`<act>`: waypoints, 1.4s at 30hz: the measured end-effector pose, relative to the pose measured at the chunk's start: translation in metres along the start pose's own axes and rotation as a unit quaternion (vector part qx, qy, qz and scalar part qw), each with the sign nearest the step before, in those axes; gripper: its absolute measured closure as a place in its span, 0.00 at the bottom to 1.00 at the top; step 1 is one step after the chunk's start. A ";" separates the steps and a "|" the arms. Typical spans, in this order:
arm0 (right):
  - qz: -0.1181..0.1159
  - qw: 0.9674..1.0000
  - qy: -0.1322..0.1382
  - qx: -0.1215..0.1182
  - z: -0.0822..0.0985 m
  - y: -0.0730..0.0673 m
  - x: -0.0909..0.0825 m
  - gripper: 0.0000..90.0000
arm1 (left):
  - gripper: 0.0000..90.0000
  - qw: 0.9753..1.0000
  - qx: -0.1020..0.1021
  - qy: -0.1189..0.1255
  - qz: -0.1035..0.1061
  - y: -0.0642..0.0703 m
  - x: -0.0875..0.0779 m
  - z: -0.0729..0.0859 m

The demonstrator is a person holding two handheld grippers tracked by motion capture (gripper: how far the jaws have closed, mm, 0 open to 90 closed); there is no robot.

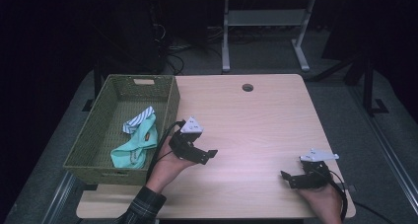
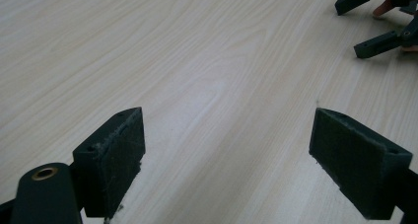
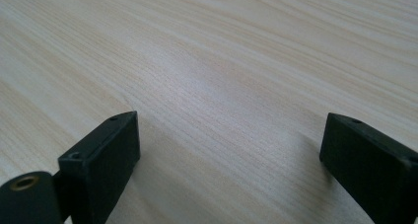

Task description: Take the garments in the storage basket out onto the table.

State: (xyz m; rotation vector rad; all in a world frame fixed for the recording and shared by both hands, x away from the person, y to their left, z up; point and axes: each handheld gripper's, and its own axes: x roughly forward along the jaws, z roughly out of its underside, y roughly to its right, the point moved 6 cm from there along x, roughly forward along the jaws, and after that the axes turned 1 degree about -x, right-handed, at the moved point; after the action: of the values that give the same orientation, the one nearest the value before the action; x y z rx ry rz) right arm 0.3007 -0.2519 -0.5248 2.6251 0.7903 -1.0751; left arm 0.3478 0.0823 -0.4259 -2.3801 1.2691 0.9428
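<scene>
Cloth item: crumpled mint-green fabric garment with a blue-and-white striped part (image 1: pixel 137 141), lying inside the olive-green woven rectangular basket (image 1: pixel 98 135) at the table's left edge.
Long axis of cloth: runs roughly from the basket's near end toward its far end, striped part farthest from the person.
Direction from tongs: cloth lies to the left of the left gripper (image 1: pixel 204 155), beyond the basket's right wall; the jaws point away from it, toward table centre.
Nearer hand: left gripper, just beside the basket; right gripper (image 1: pixel 291 178) is well apart, near the table's front right corner.
Left gripper state: jaws spread wide, nothing between them, over the bare light wood-grain tabletop (image 2: pixel 207 61).
Right gripper state: jaws spread wide, nothing held.
Hard to make out: garment type and whether it is one piece or two; the near basket wall hides its lower edge.
</scene>
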 end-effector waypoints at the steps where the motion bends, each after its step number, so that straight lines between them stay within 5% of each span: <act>1: 0.000 1.000 0.000 0.000 0.000 0.000 0.000 0.09 | 0.15 1.000 0.005 -0.001 -0.003 -0.001 -0.002 -0.001; 7: 0.000 1.000 -0.002 -0.001 0.000 0.000 0.000 0.09 | 0.15 1.000 0.003 0.014 -0.004 -0.010 -0.015 -0.009; 14: 0.001 1.000 -0.002 -0.001 0.000 0.000 0.000 0.08 | 0.15 1.000 -0.003 0.012 0.021 -0.015 -0.018 -0.011; 18: 0.001 1.000 -0.001 -0.003 0.000 0.000 0.000 0.08 | 0.15 1.000 0.007 0.006 0.021 -0.018 -0.021 -0.014; 22: 0.001 1.000 -0.001 -0.003 0.000 0.000 0.000 0.08 | 0.15 1.000 -0.004 0.008 0.027 -0.021 -0.025 -0.014; 29: 0.001 1.000 -0.001 -0.001 0.000 0.000 0.000 0.08 | 0.16 1.000 0.003 0.003 0.010 -0.031 -0.038 -0.011; 42: 0.001 1.000 0.000 -0.001 0.000 0.000 0.000 0.08 | 0.16 1.000 -0.015 0.006 -0.007 -0.049 -0.057 -0.003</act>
State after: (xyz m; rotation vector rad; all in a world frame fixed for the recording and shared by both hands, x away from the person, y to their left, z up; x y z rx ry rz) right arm 0.3011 -0.2519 -0.5247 2.6233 0.7872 -1.0744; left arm 0.3661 0.1445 -0.3879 -2.4168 1.2494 0.9515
